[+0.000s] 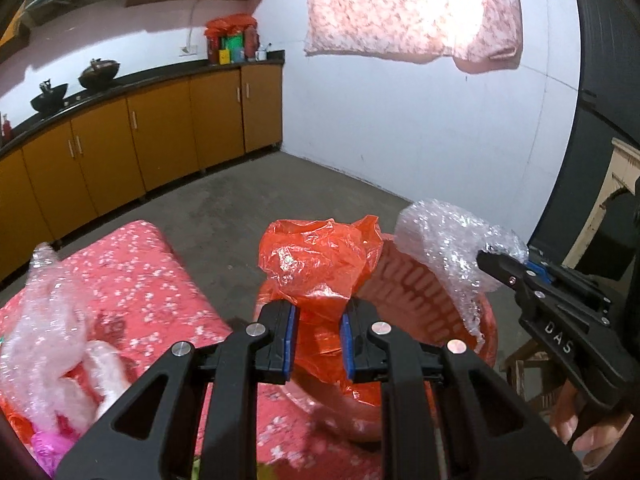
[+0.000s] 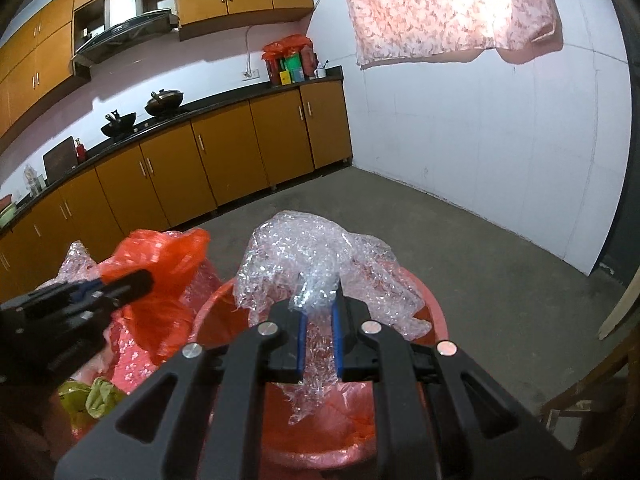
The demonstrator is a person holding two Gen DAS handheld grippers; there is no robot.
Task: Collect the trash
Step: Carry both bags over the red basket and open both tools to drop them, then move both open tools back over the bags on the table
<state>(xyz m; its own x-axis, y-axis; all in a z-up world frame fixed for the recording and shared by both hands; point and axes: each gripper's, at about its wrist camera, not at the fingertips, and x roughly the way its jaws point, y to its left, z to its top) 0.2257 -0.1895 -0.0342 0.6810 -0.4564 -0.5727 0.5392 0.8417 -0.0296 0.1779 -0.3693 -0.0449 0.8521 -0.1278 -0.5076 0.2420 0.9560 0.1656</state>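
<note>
Left of the red bin (image 1: 486,334), loose wrap (image 1: 52,344) lies on a pink cloth (image 1: 160,280); the left gripper (image 1: 318,342) pinches an orange bag (image 1: 316,260) at the bin's rim; the right gripper (image 2: 319,334) clamps bubble wrap (image 2: 316,264) over the bin

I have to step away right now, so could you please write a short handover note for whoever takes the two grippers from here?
Left gripper: shut on a crumpled orange plastic bag, held over the near rim of the red bin.
Right gripper: shut on a wad of bubble wrap, held above the bin's opening.
Done: both pieces picked up and brought to the bin; neither released yet.
Left: drop both in, then collect what remains on the pink floral cloth: more bubble wrap, a pink scrap and a yellow-green wrapper.
</note>
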